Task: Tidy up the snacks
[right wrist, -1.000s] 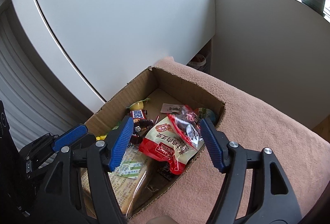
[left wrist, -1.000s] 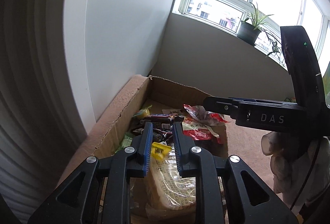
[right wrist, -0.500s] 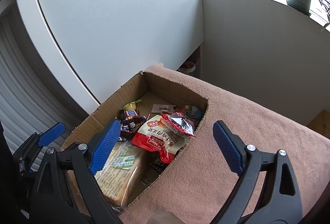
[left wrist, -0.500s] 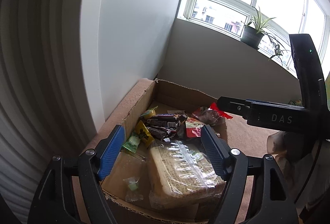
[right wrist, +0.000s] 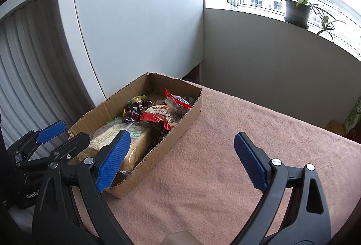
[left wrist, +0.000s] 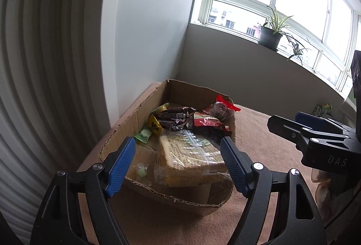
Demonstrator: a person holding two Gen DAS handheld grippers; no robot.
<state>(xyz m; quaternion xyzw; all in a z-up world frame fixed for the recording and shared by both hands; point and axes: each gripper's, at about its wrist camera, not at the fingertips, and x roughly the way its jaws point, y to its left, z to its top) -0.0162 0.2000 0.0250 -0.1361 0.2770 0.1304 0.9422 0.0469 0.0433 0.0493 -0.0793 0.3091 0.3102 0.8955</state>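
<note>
Left tongs (left wrist: 178, 164) gape wide, empty; jaws have just been opening, nothing pinched between them. Right tongs (right wrist: 180, 159) also spread wide and empty, jaws just opened too, only bare pink cloth (right wrist: 214, 154) in the gap.

Just ahead of left tongs: cardboard box (left wrist: 180, 202), near wall torn and ragged. Box sits left-ahead of right tongs, on the cloth-covered worktop.

Nearest inside: bread pack (left wrist: 189, 154), flat, filling the near end, probably laid down first as the bulkiest item. Small green candy (left wrist: 141, 170) loose on the box floor beside it, nearer the left pad. Beyond the bread: green packet (left wrist: 143, 135), yellow packet (left wrist: 154, 126), dark chocolate bars (left wrist: 176, 115), red bag (right wrist: 161, 117) stacked on the rest. Farthest in the box: clear bag with red seal (left wrist: 222, 107), leaning at the far corner.

Snacks all look boxed; both tongs stand clear of the box, so likely a release-and-retreat step, task near done.

Far back: potted plant (right wrist: 296, 12) on the sill.
</note>
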